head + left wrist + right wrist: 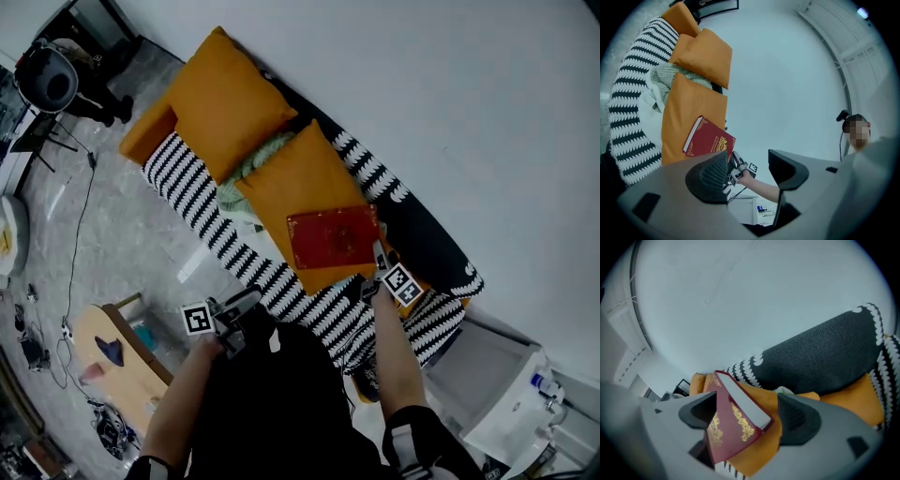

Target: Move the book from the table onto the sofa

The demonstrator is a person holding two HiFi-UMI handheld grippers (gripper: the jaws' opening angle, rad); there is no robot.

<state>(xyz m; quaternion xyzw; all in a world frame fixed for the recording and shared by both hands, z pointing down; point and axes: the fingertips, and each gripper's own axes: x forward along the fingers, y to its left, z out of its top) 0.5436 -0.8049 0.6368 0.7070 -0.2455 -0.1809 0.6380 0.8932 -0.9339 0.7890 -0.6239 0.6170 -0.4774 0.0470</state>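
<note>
The right hand-held gripper (747, 411) has its jaws spread wide. The red book (736, 420) lies between them, page edge up. One pad stands clear of the book, so nothing is clamped; whether the other touches the cover I cannot tell. The book rests on an orange cushion (300, 183) on the striped sofa (197, 202), just ahead of this gripper's tips, and one side lies close to the cushion's edge. Beyond the book rise the sofa's dark backrest (820, 357) and a bare wall (740, 296), which leave little room ahead. The left hand-held gripper (749, 171) is also open and holds nothing. It hangs off the sofa's front edge, well apart from the book, with free air before it.
</note>
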